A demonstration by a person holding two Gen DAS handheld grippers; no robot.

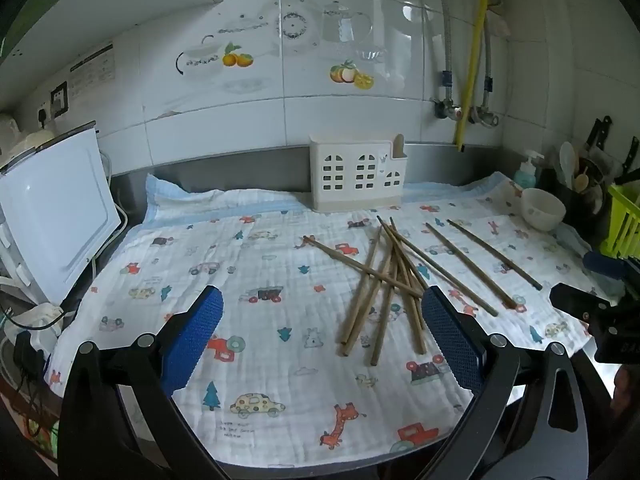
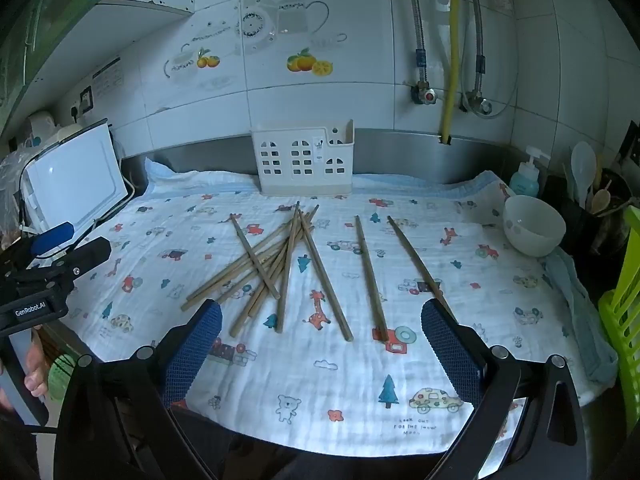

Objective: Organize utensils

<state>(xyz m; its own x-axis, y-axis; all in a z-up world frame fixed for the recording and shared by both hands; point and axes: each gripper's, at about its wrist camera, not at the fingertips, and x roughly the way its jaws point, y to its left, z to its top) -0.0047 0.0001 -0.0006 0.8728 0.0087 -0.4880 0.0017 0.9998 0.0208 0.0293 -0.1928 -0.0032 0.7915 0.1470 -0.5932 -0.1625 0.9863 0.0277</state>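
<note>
Wooden chopsticks [image 2: 288, 264] crossed on cloth [image 2: 360, 380]; holder [image 2: 304, 166] empty | both jaws wide open, empty | risk: pinching one drags others

My left tool [image 1: 322, 334] hangs wide open above the worktop's white muslin cloth printed with cars and giraffes [image 1: 260, 360], its blue-padded fingers [image 1: 192, 340] gripping nothing. Ahead lies a crossed heap of brown wooden chopsticks [image 1: 384, 280], two more [image 1: 476, 264] lying apart beside a white ceramic bowl [image 1: 543, 209]. A cream plastic house-shaped utensil holder [image 1: 356, 174] stands against the tiled wall.
</note>
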